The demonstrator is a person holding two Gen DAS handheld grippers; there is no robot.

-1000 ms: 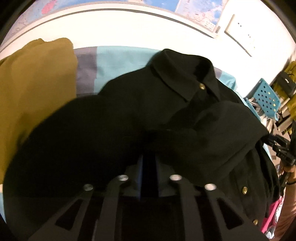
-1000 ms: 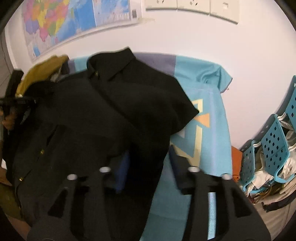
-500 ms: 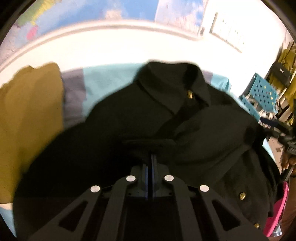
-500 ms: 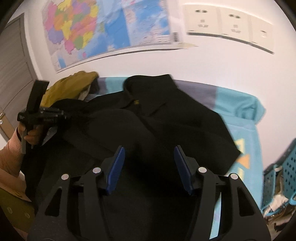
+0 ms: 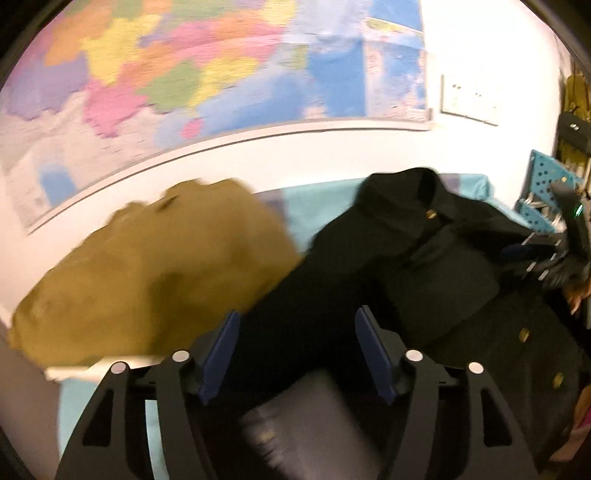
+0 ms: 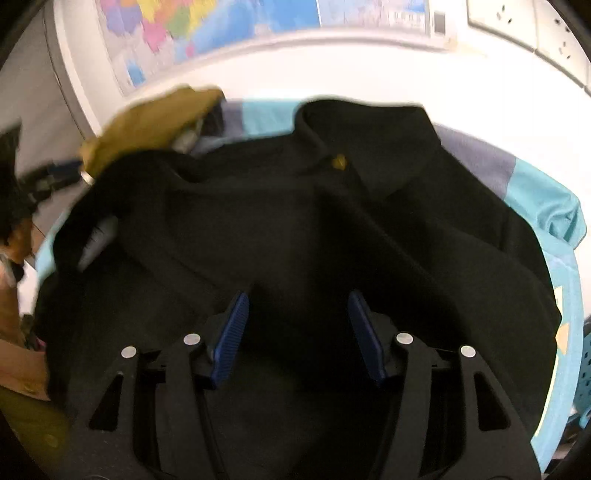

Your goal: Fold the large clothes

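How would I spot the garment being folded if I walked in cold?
Find the colourful wall map; below it lies a turquoise cloth. The black shirt is spread across it, beside a mustard-yellow garment. Only the shirt is black, collared, with small gold buttons.

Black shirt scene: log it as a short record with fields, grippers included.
garment: black shirt, collar toward the wall, gold buttons, spread on the cloth
surface: teal cloth
beside it: mustard garment, bunched to the shirt's left
wall: map
left gripper: jaws opening, nothing pinched
right gripper: open over the shirt, nothing pinched
fold: not finished
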